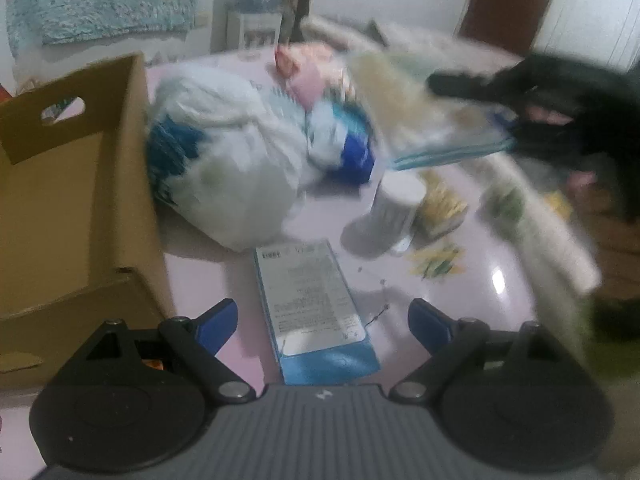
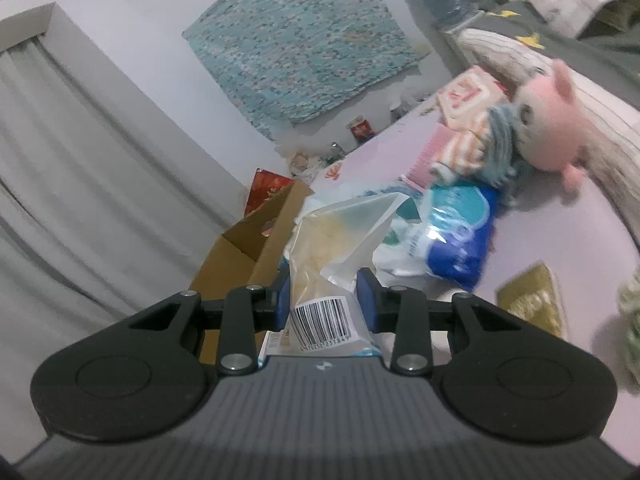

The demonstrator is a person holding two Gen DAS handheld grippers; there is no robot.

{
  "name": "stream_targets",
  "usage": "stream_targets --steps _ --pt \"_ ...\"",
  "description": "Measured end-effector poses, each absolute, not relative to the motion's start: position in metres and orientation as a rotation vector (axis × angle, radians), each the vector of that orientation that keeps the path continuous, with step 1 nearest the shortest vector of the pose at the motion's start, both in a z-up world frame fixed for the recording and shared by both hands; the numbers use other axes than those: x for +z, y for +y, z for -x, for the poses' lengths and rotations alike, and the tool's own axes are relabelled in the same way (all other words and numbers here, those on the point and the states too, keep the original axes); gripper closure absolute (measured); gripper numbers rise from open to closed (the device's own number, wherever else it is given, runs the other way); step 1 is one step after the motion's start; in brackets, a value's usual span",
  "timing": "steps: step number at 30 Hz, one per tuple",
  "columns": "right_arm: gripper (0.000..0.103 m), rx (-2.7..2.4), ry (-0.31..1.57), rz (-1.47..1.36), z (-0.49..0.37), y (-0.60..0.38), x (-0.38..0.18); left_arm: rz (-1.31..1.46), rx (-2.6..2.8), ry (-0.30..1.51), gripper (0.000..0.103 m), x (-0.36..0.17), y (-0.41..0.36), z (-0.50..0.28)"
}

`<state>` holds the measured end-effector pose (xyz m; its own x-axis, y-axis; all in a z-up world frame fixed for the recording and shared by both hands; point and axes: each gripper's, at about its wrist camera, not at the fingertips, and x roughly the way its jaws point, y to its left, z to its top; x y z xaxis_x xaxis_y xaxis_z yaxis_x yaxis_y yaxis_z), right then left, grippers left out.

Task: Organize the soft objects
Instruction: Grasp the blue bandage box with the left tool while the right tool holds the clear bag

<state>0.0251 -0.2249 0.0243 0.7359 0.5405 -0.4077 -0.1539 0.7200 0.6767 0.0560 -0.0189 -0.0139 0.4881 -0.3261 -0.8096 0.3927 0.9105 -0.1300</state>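
**A:** What is hidden or hard to make out?

**B:** The left wrist view is smeared by blur. The right hand-held gripper (image 1: 452, 84) is seen there only as a dark shape at the upper right, with parts of a hand (image 1: 548, 114) showing against it. The print on the blue-and-white flat packet (image 1: 316, 308) cannot be read, and its near end is cut off by the gripper body. What is inside the white plastic bag (image 1: 236, 160) cannot be told beyond a blue patch showing through. The small yellow and green items at the right of the pink worktop (image 1: 472, 292) are too blurred to be named.

**A:** How are the grippers standing?

**B:** The left hand-held gripper (image 1: 323, 318) is spread wide above the worktop. The flat packet lies between the blue fingertips (image 1: 218, 322), well clear of both, and nothing is held. The right hand-held gripper (image 2: 326, 300) is pinched on a clear plastic pouch (image 2: 340, 240) with a barcode label, the blue pads being pressed against its sides. The pouch is held up in the air over the pile.

**A:** And the containers?

**B:** An open cardboard box (image 1: 76, 184) is set at the left edge of the worktop, touching the white bag. Nothing is seen in the part of its inside that is shown. A blue wrapped pack (image 2: 460, 236) and a pink plush toy (image 2: 548, 128) are seen on the worktop behind the pouch. A white cup (image 1: 390, 216) stands near the packet.
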Motion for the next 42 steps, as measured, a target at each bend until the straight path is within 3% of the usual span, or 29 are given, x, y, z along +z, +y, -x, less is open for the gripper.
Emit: stream_targets --steps 13,17,20,42 --pt "0.069 0.384 0.641 -0.718 -0.015 -0.247 -0.005 -0.138 -0.288 1.144 0.008 -0.077 -0.049 -0.105" --pt "0.069 0.391 0.659 -0.722 -0.022 -0.243 -0.009 -0.111 -0.277 1.173 0.021 -0.084 -0.044 -0.110" --pt "0.069 0.398 0.664 -0.730 -0.024 -0.240 -0.010 -0.099 -0.272 1.156 0.028 -0.082 -0.040 -0.110" --pt "0.069 0.439 0.598 -0.727 -0.020 -0.233 0.010 0.111 -0.370 0.945 0.029 -0.017 -0.014 -0.091"
